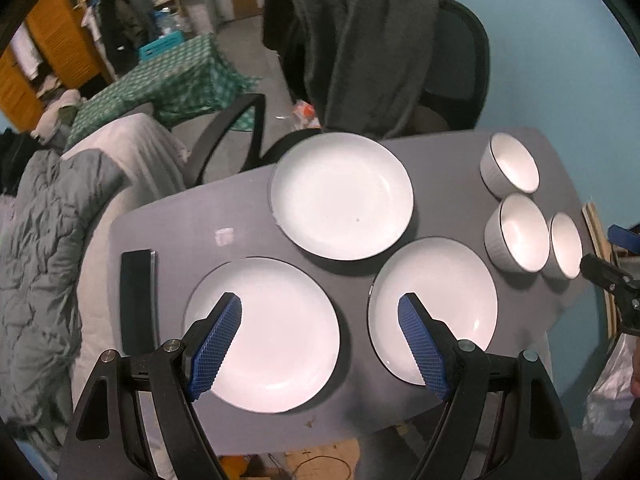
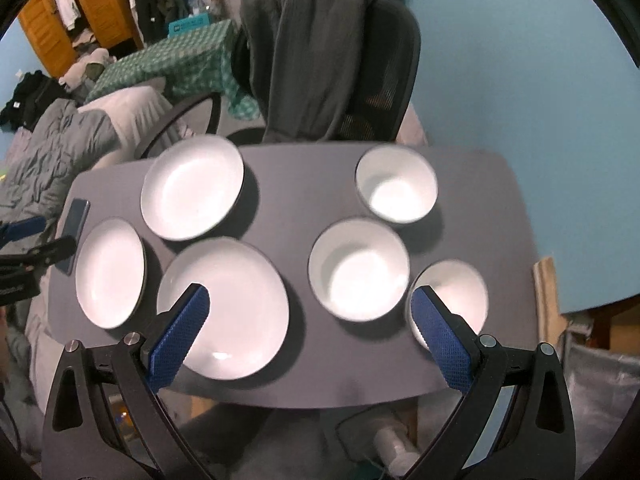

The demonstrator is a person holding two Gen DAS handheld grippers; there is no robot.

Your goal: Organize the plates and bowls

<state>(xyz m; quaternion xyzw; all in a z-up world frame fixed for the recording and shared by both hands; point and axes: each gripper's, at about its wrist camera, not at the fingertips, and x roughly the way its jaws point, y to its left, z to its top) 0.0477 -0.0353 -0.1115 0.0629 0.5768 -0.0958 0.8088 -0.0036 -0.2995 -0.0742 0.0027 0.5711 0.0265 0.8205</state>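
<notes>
Three white plates lie flat and apart on the grey table (image 1: 192,220): one at the near left (image 1: 280,340), one at the near right (image 1: 440,300) and one at the back (image 1: 342,196). Three white bowls stand upright at the right: far (image 1: 510,168), middle (image 1: 518,232) and near (image 1: 566,246). My left gripper (image 1: 320,308) hovers open above the two near plates, holding nothing. My right gripper (image 2: 310,300) hangs open over the table between the near right plate (image 2: 236,308) and the near bowl (image 2: 460,292). The middle bowl (image 2: 360,268) lies ahead of it.
A dark phone (image 1: 138,300) lies at the table's left edge. A black office chair draped with a grey garment (image 1: 368,48) stands behind the table. A bed with a grey duvet (image 1: 52,240) is at the left. A blue wall (image 2: 520,80) is at the right.
</notes>
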